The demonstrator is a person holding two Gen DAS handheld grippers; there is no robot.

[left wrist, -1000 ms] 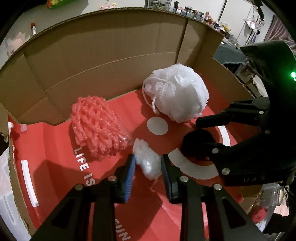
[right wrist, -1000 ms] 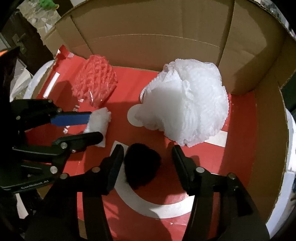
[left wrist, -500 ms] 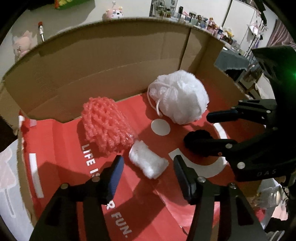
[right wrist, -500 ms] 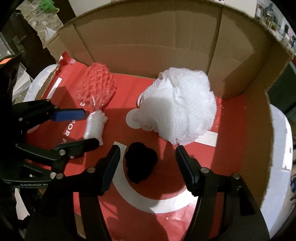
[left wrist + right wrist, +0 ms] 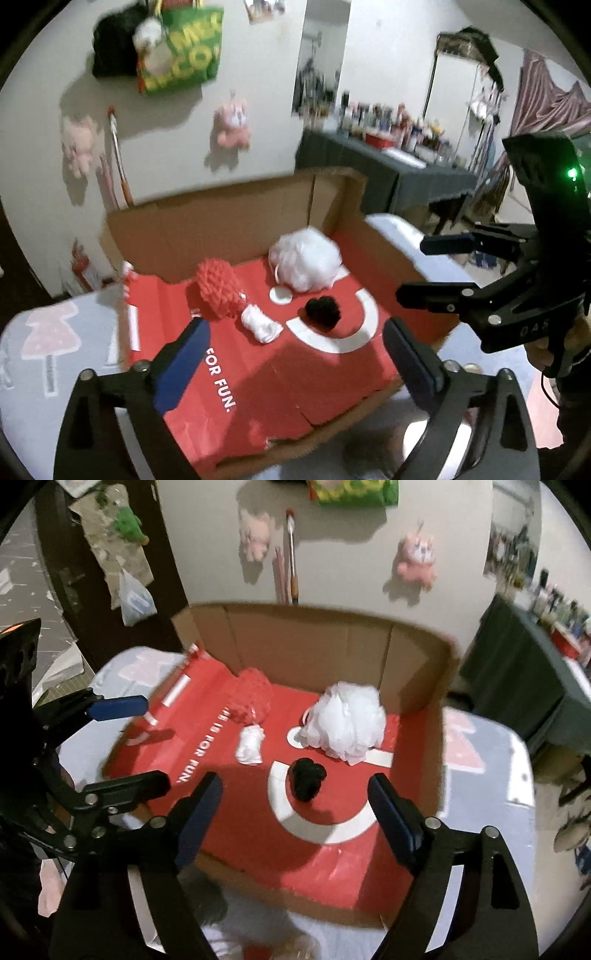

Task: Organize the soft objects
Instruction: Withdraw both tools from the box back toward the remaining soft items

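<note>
Four soft things lie in the box (image 5: 417,672): white puff (image 5: 347,722), red puff (image 5: 251,698), white wad (image 5: 250,746), black ball (image 5: 308,777). Left gripper (image 5: 295,354) and right gripper (image 5: 295,808) hang above the box, fingers spread wide, holding nothing.

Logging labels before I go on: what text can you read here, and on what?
"FOR FUN." on the red box floor, left view.
"IS FOR FUN." on the same floor, right view; the word before is cut off.
"DAS" on the right gripper.
Green bag: blurred, unreadable.
Left gripper: none legible.

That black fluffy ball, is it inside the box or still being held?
Inside. The black fluffy ball lies on the red floor of the cardboard box; the right gripper is open, apart from it.
</note>
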